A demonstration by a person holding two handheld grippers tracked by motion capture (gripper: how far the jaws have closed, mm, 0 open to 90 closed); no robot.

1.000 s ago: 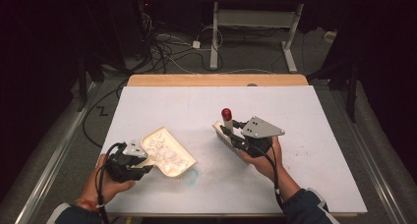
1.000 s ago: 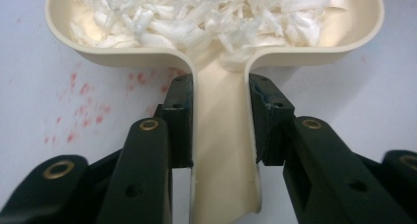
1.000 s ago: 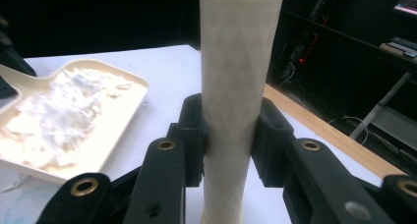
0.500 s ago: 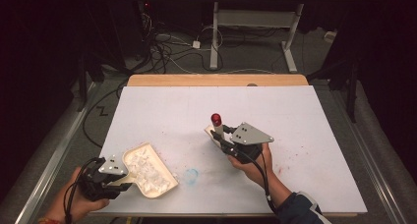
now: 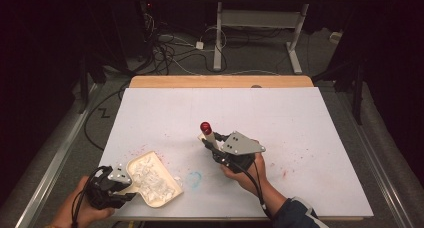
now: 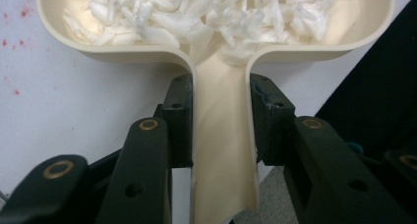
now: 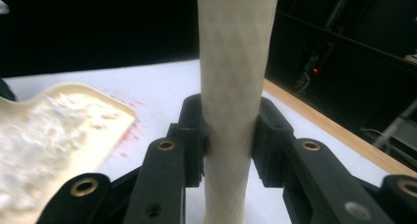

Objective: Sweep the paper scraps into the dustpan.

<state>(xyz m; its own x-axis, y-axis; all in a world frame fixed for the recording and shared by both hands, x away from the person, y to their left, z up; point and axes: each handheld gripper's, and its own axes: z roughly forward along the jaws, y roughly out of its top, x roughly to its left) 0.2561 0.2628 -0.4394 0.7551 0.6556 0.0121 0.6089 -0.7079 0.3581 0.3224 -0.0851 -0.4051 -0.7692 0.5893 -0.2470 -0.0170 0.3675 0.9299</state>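
Note:
A cream dustpan [image 5: 152,180] heaped with white scraps [image 6: 196,13] lies at the table's near-left edge. My left gripper [image 5: 125,185] is shut on its handle [image 6: 223,135], one jaw on each side. At mid-table my right gripper [image 5: 212,145] is shut on a cream cylindrical handle [image 7: 236,62] with a red tip [image 5: 205,126], held nearly upright and leaning a little left. The same dustpan [image 7: 49,130] lies low at the left in the right gripper view.
The white table sheet [image 5: 280,118] carries red specks [image 5: 135,149] near the dustpan and at the right, plus a faint blue ring mark [image 5: 194,178] between the grippers. A wooden table edge [image 5: 220,81] runs along the back, with cables on the floor beyond.
My left gripper has pulled the dustpan toward the near-left edge, uncovering the blue mark. The right gripper has carried the red-tipped handle left and nearer.

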